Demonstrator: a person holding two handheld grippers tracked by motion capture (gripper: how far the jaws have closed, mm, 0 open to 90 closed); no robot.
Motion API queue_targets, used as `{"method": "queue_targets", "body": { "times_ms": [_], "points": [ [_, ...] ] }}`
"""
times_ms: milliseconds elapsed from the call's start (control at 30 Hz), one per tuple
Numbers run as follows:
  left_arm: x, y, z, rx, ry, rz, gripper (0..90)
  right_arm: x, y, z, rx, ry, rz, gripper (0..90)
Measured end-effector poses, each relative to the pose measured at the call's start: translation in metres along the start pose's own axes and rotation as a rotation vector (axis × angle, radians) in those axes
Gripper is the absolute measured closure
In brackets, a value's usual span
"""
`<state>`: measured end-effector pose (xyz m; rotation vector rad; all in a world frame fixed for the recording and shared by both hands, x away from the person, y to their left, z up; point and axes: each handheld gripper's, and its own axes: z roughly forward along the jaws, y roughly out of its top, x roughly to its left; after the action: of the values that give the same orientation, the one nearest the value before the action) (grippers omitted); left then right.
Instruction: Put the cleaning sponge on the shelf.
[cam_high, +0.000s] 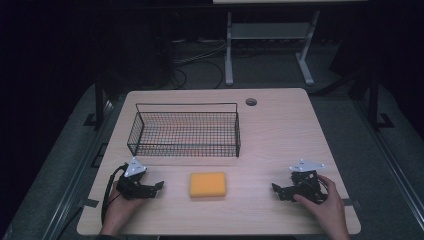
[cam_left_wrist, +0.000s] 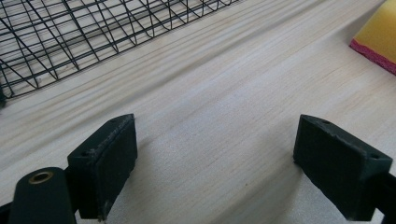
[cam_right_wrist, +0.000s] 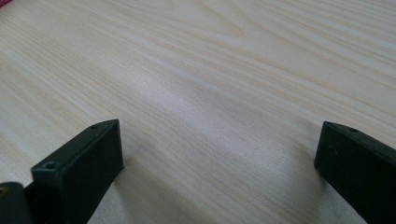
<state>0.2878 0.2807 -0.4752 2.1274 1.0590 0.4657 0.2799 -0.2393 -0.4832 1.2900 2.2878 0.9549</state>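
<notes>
Sponge (cam_high: 207, 184): no print or brand can be read on its yellow top or red edge.
Wire basket (cam_high: 185, 131): no tag or label.
Table (cam_high: 280, 135): bare wood grain, no writing or numbers.
Grey plates on each hand-held gripper: perhaps too small and dim in the high view to show any marking; none can be read.

The left black two-jaw tongs (cam_high: 150, 187) carry a pale grey three-cornered plate on top, and a black cable loops from their rear. The right black two-jaw tongs (cam_high: 281, 192) bear the same grey plate with small dark holes. In the gripper views each jaw is a blocky matte black pad with scuffed edges and a small screw hole; a brass-ringed hole sits beside the left tongs' jaw.
</notes>
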Motion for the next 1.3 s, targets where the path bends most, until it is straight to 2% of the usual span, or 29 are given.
{"method": "queue_targets", "body": {
  "times_ms": [300,433,500,600,700,733,767,867,933,1033,1100,1133,1200,1300],
  "points": [
    [0.000,0.000,-0.001,0.000,-0.001,0.001,13.0,0.000,0.000,0.000,0.000,-0.001,0.001,0.3],
    [-0.002,0.004,-0.003,0.043,-0.015,0.006,15.3,0.000,0.000,0.000,0.001,0.000,0.002,0.3],
    [-0.003,0.007,-0.006,0.044,-0.044,-0.004,21.8,0.000,0.000,0.000,0.001,0.000,0.003,0.3],
    [-0.004,0.011,-0.010,0.049,-0.062,-0.011,26.6,0.000,0.000,0.000,0.001,0.000,0.003,0.3],
    [-0.004,0.016,-0.016,0.047,-0.084,-0.013,38.1,0.000,0.000,0.000,0.001,0.000,0.003,0.3],
    [-0.004,0.017,-0.017,0.046,-0.094,-0.014,45.8,0.000,0.000,0.000,0.001,0.000,0.003,0.3],
    [-0.004,0.019,-0.018,0.051,-0.101,-0.018,45.8,0.000,0.000,0.000,0.001,0.000,0.003,0.3],
    [-0.007,0.025,-0.017,0.077,-0.142,-0.003,59.1,0.000,0.000,0.000,0.001,0.000,0.003,0.3],
    [-0.009,0.029,-0.017,0.093,-0.138,0.012,66.0,0.000,0.000,0.000,0.001,0.001,0.004,0.3],
    [-0.011,0.034,-0.017,0.106,-0.158,0.014,74.0,0.000,0.000,0.000,0.002,0.000,0.005,0.3],
    [-0.013,0.039,-0.017,0.117,-0.168,0.022,83.0,0.000,0.000,0.000,0.001,0.000,0.002,0.3],
    [-0.014,0.042,-0.017,0.123,-0.174,0.021,83.0,0.000,0.000,0.000,0.001,0.000,0.002,0.3],
    [-0.015,0.048,-0.018,0.145,-0.185,0.024,89.6,0.000,0.000,0.000,0.001,0.000,0.002,0.3],
    [-0.018,0.053,-0.017,0.153,-0.191,0.036,89.6,0.000,0.000,0.000,0.001,0.000,0.002,0.3]
  ]
}}
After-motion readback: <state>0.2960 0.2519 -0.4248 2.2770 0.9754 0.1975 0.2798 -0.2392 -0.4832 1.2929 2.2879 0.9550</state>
